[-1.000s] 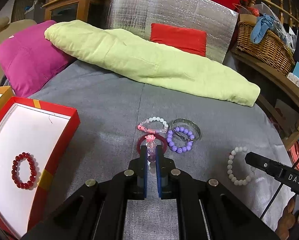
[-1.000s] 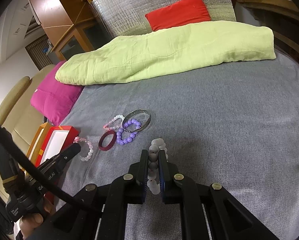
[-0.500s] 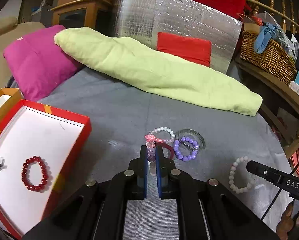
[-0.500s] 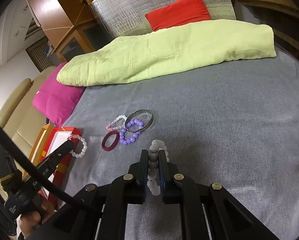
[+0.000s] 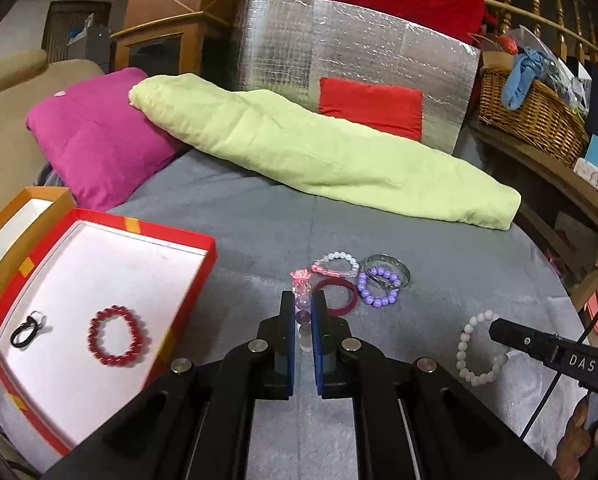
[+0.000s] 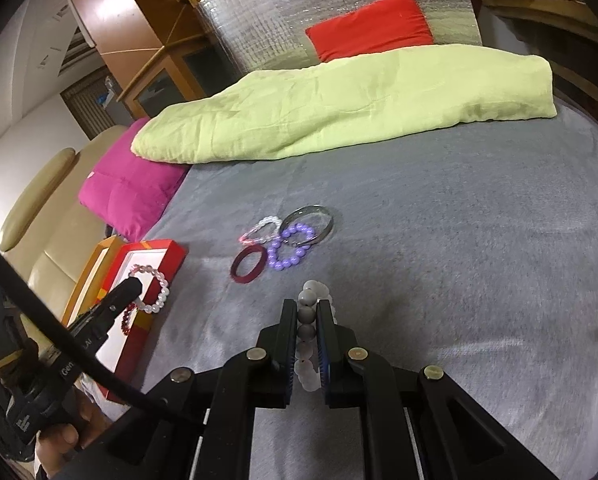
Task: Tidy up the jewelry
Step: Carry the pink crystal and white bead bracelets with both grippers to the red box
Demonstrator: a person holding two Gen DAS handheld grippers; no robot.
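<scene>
Indoor light was warm and rather dim, strongest from above — the silver foil panel [image 5: 355, 68] at the far side glittered with small highlights. Shadows on the grey bedspread [image 6: 459, 240] were soft and faint. Both fisheye views bowed straight lines and fell to black at the corners. The red box [image 5: 171, 304] at the near left was slightly motion-blurred.

We look from each wrist camera forward and steeply down along its jaws, close over the grey bed [image 5: 259, 216]. Both views share the bangle cluster [image 6: 287, 242] at twelve o'clock, the green quilt [image 6: 339, 100] beyond, and the red box [image 5: 203, 260], at nine o'clock in both.
</scene>
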